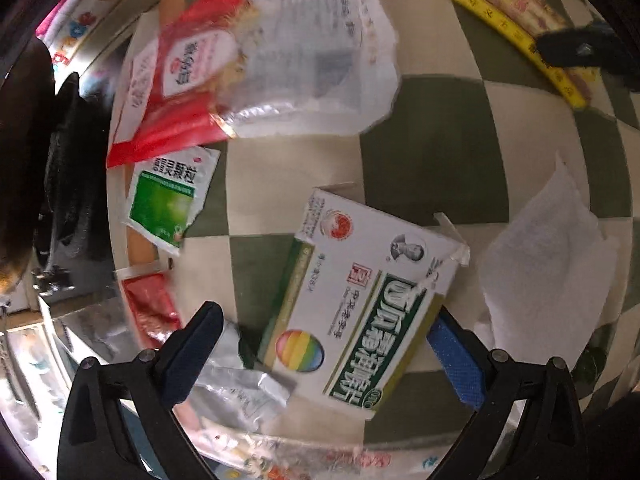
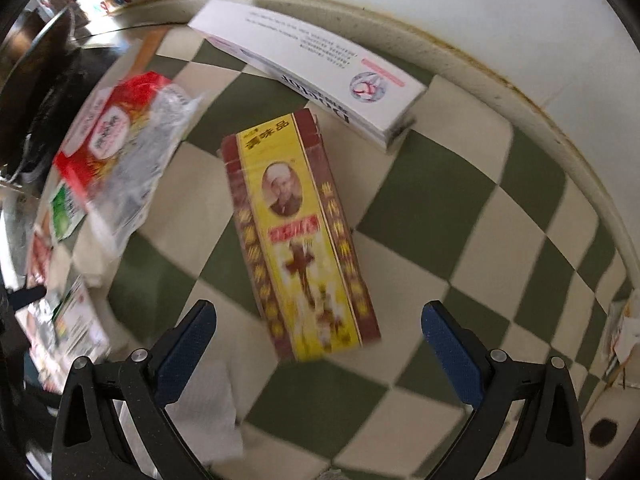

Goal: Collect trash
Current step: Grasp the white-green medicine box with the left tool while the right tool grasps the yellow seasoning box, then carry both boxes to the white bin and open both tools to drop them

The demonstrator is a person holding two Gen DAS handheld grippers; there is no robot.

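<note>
Trash lies on a green-and-cream checked cloth (image 1: 432, 136). In the left wrist view my left gripper (image 1: 324, 328) is open, its fingers either side of a white-and-green medicine box (image 1: 360, 300). A crumpled foil blister (image 1: 240, 384) lies by its left finger. A red-and-clear bag (image 1: 256, 60), a green sachet (image 1: 168, 200), a red sachet (image 1: 150, 308) and a white tissue (image 1: 552, 264) lie around. In the right wrist view my right gripper (image 2: 320, 320) is open just short of a yellow-and-maroon box (image 2: 300, 240). A long white box (image 2: 312, 64) lies beyond it.
A black trash bag (image 1: 76, 184) hangs past the cloth's left edge, also showing in the right wrist view (image 2: 40, 120). A white wall (image 2: 480, 8) borders the far side. The red-and-clear bag (image 2: 120, 152) and a tissue (image 2: 204, 412) lie left of my right gripper.
</note>
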